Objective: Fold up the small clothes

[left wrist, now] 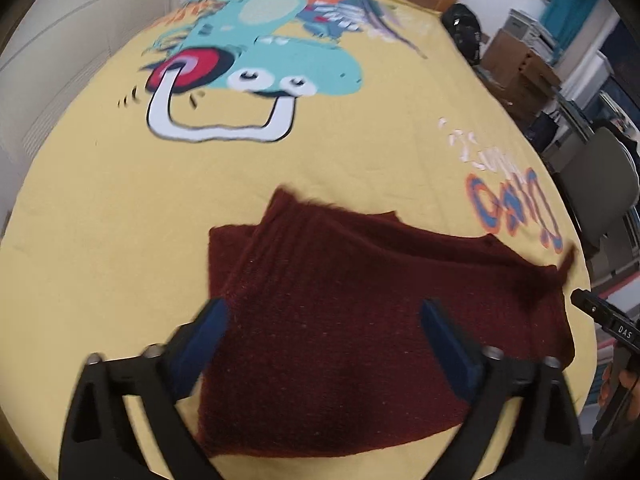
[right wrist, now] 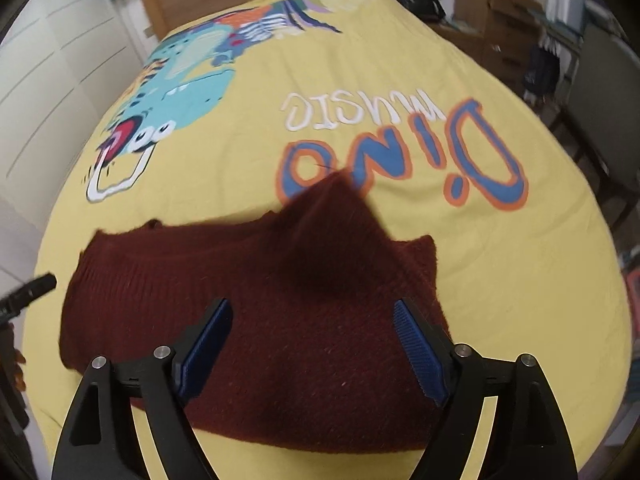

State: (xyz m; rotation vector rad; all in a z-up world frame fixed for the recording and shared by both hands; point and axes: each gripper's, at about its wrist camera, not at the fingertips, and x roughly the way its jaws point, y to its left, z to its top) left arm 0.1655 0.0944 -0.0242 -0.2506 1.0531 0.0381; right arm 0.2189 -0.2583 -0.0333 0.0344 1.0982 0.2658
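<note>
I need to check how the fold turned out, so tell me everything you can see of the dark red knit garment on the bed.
The dark red knit garment is a fuzzy, ribbed woollen piece lying folded on the yellow printed bedspread, layers overlapping, with one edge sticking out at the left. In the right wrist view a blurred corner rises toward the blue lettering. It looks mostly flat, its outline uneven. The left gripper and right gripper stand open above it, neither pinching the fabric.

Left hand-held gripper jaws wide apart, right hand-held gripper likewise
</note>
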